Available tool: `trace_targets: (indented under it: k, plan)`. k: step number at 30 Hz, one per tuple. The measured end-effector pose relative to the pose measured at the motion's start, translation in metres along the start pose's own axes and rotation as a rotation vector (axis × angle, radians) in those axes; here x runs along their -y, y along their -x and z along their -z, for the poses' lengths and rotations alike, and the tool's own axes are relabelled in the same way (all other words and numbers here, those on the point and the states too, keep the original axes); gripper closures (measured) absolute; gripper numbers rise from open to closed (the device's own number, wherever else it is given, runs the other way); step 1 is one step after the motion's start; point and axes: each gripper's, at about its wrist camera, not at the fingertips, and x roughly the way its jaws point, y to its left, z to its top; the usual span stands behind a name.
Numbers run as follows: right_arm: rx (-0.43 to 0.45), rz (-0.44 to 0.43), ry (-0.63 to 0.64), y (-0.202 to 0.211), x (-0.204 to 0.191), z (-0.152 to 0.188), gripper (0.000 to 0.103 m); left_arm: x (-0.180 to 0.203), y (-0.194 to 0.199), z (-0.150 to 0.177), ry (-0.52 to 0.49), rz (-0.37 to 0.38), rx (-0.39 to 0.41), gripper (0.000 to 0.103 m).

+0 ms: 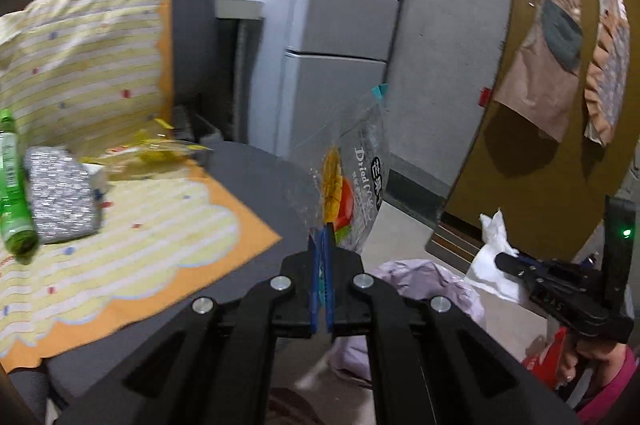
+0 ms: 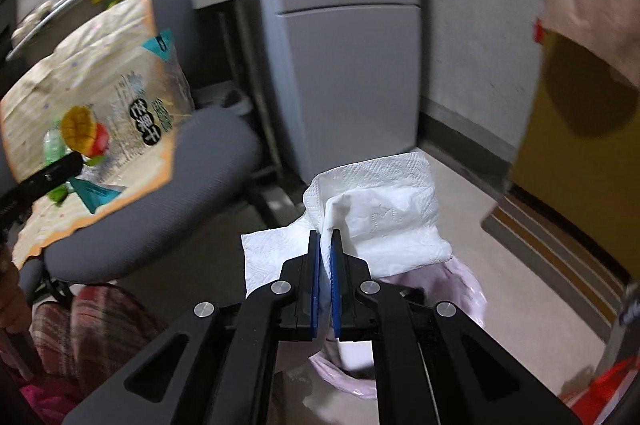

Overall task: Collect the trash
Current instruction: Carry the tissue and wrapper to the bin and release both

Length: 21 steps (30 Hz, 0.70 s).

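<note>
The left gripper (image 1: 323,237) had its blue-padded fingers clamped on the lower edge of a clear plastic dried-mango snack bag (image 1: 352,181), which stood up beyond the fingertips, off the edge of the grey office chair (image 1: 256,165) with its yellow striped cloth (image 1: 132,225). The right gripper (image 2: 325,241) had its fingers pinched together on a crumpled white paper towel (image 2: 384,209) that spread past and to either side of the fingertips. Below those fingers sat a bin lined with a pale pink plastic bag (image 2: 468,289).

Left wrist view: close, angled down past chair (image 1: 256,169) toward floor. Right wrist view: likewise, from farther right. Shared: chair, grey cabinet (image 2: 348,37), pink-lined bin (image 1: 420,277).
</note>
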Motion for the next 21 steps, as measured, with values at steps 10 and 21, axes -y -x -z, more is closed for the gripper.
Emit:
trace_targets:
  k: [10, 21]
  plan:
    - [-0.118, 0.012, -0.078, -0.053, 0.043, 0.032, 0.093, 0.06, -0.046, 0.017, -0.072, 0.099, -0.086, 0.103]
    - [-0.183, 0.007, -0.113, -0.086, 0.059, 0.048, 0.07, 0.074, -0.081, 0.035, -0.105, 0.106, -0.173, 0.103]
